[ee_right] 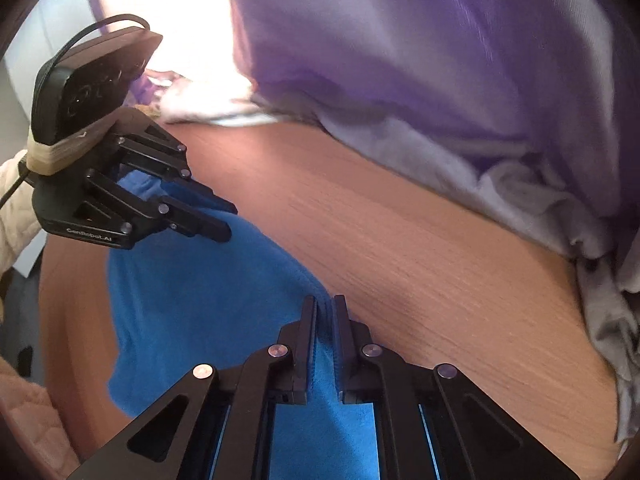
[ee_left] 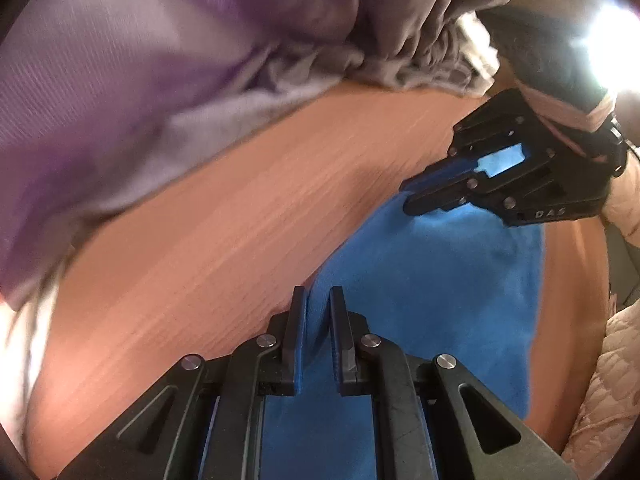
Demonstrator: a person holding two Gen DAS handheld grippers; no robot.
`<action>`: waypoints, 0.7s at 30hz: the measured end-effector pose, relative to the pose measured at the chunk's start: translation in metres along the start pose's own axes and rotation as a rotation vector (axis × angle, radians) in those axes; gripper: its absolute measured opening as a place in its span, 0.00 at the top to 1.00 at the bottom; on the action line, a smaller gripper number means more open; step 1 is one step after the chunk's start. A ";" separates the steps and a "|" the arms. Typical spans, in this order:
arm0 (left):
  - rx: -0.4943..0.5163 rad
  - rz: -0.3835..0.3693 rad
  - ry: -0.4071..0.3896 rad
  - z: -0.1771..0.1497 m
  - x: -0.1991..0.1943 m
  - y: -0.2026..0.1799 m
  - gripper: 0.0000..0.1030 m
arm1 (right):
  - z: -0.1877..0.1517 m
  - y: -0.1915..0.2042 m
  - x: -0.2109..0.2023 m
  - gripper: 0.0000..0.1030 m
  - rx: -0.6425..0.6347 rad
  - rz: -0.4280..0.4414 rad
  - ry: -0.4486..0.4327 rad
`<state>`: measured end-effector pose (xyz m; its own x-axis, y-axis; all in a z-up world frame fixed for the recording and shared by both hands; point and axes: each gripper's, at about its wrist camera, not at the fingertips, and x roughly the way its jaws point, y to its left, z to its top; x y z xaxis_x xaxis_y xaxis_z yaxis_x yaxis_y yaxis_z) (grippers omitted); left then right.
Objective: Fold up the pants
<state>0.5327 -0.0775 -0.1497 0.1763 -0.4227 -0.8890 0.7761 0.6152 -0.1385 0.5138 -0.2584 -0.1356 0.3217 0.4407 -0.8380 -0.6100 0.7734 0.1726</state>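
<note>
left gripper (ee_left: 318, 308) and right gripper (ee_right: 325, 316) each clamped on blue pants (ee_left: 432, 280); wooden table (ee_left: 240, 208) beyond fingers, purple cloth (ee_right: 400, 60) heaped farther.

Left gripper (ee_left: 318, 304) and right gripper (ee_right: 325, 312) both clamped, angled downward

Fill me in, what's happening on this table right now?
A person with a handheld gripper in each hand is folding blue pants on a wooden table. The left gripper and right gripper are both shut on the pants' far edge. A pile of purple and grey clothes lies beyond.
</note>
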 end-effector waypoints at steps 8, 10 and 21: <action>-0.032 -0.007 0.003 -0.005 0.009 0.007 0.73 | -0.007 -0.009 0.029 0.91 0.057 -0.021 0.054; -0.049 0.046 0.003 -0.007 0.006 0.011 0.60 | -0.006 -0.009 0.030 0.89 0.069 -0.025 0.057; -0.036 0.280 -0.125 -0.058 -0.086 -0.005 0.41 | 0.023 0.051 -0.016 0.71 -0.030 -0.158 -0.082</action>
<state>0.4783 -0.0062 -0.0982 0.4552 -0.3102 -0.8346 0.6650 0.7418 0.0870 0.4942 -0.2159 -0.1014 0.4724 0.3516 -0.8082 -0.5680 0.8226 0.0259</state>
